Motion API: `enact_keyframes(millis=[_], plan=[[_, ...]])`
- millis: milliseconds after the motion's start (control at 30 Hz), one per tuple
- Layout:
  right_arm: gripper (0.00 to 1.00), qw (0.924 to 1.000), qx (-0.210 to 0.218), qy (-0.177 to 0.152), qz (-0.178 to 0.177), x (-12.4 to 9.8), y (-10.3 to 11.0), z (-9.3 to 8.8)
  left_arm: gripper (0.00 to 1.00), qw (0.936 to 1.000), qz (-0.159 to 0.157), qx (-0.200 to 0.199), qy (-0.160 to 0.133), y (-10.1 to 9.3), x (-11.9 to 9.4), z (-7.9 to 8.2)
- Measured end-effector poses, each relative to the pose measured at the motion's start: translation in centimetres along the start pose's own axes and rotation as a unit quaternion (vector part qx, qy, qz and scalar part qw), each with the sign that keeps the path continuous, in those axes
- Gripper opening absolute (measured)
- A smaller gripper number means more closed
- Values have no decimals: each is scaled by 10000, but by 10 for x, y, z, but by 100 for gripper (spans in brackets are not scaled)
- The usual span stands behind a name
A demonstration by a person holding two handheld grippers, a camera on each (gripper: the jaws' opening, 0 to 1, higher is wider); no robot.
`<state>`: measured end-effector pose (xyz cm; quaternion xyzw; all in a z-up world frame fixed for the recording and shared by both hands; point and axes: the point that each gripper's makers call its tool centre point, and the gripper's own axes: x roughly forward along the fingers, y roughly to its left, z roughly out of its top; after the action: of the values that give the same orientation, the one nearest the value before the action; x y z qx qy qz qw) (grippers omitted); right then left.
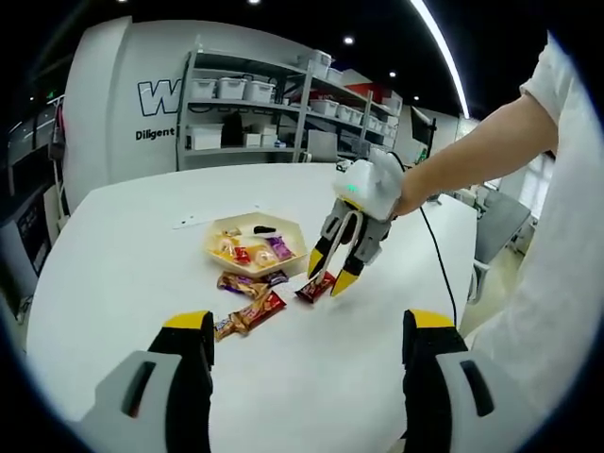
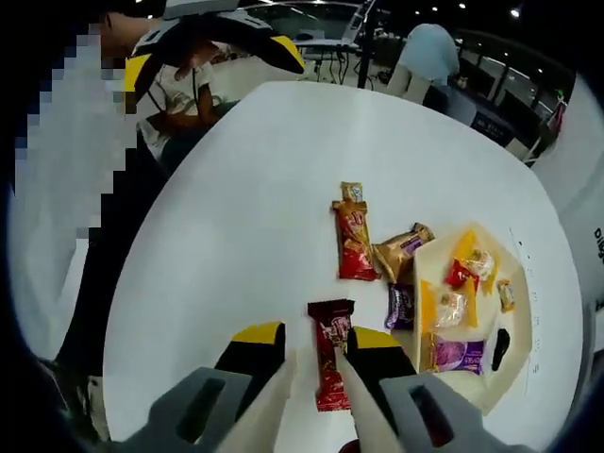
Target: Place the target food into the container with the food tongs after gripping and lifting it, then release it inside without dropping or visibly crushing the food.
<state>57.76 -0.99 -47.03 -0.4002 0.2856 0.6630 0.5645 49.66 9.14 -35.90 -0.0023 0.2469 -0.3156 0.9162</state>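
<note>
A dark red snack bar [image 2: 330, 363] lies on the white table [image 2: 236, 217], just short of the beige hexagonal tray [image 2: 525, 311]. My right gripper [image 2: 316, 340] holds silvery food tongs [image 2: 275, 398] between its jaws, and the tong arms straddle the bar, still spread apart. From the left gripper view, that right gripper [image 1: 329, 274] stands over the bar [image 1: 316, 286] beside the tray [image 1: 283, 220], which holds several wrapped snacks. My left gripper [image 1: 309, 326] hovers open and empty above the table's near side.
Loose snacks lie by the tray: a red bar [image 2: 354, 241], a small orange packet [image 2: 352, 192], a gold-brown packet [image 2: 401, 247] and a purple one [image 2: 401, 304]. A cable [image 1: 440, 260] trails off the right gripper. Shelving [image 1: 255, 94] stands behind the table.
</note>
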Motion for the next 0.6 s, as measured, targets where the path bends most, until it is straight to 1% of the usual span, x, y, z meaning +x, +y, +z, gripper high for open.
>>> enact_keyframes(millis=[100, 200, 467, 600], plan=[[21, 9998, -77, -168, -102, -6, -8, 8, 79, 10000, 3, -4, 6, 0, -1, -1], [21, 9998, -160, -104, -113, -3, -14, 4, 79, 10000, 9, -7, 13, 0, -1, -2], [22, 9994, -334, 0, 63, 2, -11, 2, 79, 10000, 71, -55, 24, 5, -5, -6], [22, 9994, -337, 36, 82, 4, -11, 0, 79, 10000, 68, -57, 28, 3, -4, -5]])
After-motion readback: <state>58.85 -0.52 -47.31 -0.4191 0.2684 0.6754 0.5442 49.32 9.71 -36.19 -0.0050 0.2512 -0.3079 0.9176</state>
